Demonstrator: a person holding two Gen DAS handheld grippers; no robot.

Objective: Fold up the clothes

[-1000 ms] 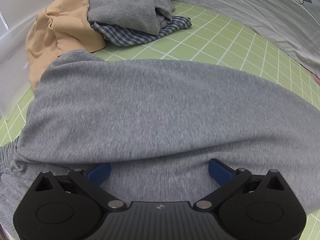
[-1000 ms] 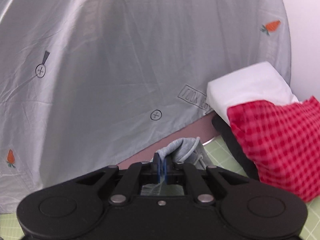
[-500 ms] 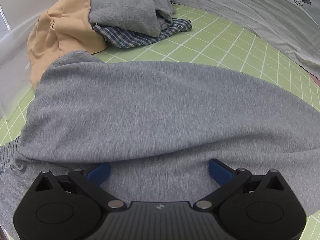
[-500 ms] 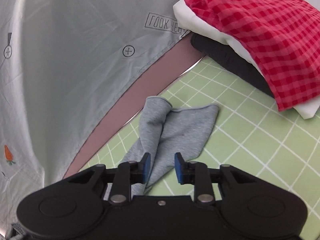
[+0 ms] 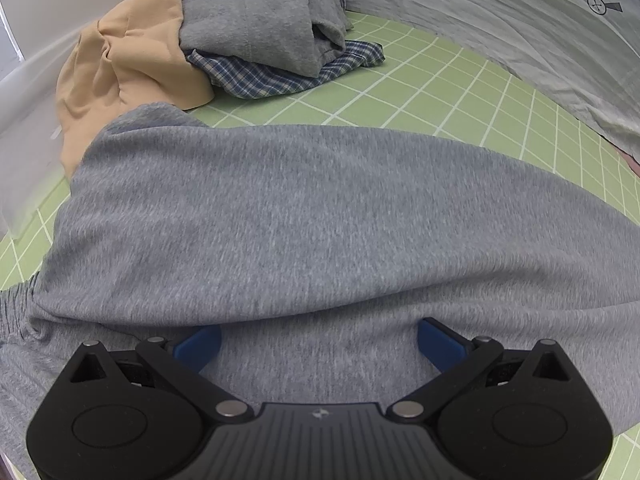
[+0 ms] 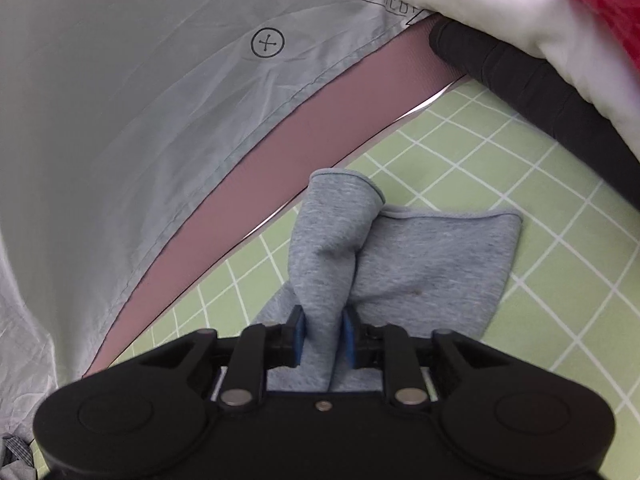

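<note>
Mid-fold: right tongs [image 6: 322,336] were closing, pinching the grey garment's [image 5: 320,216] cuff [image 6: 340,208] at twelve o'clock on the surface [image 6: 560,280]. Left tongs [image 5: 318,342] spread over the cloth. Next, I judged, carry cuff across.

- Two grippers in play: the left gripper [image 5: 318,344] with blue pads spread wide over cloth, the right gripper [image 6: 323,334] pinching a grey fold.
- One grey garment [image 5: 304,216] spreads right ahead of the left jaws; its two leg ends [image 6: 400,256] lie just beyond the right jaws.
- Three loose pieces heaped far ahead of the left jaws: one tan cloth [image 5: 132,64], one grey top [image 5: 260,16], one blue plaid shirt [image 5: 288,76].
- Three folded items stacked up and right of the right jaws: one red checked piece [image 6: 608,4], one white piece [image 6: 500,12], one black piece [image 6: 532,92].
- One green grid mat [image 6: 540,304].
- One pale grey sheet [image 6: 140,100].
</note>
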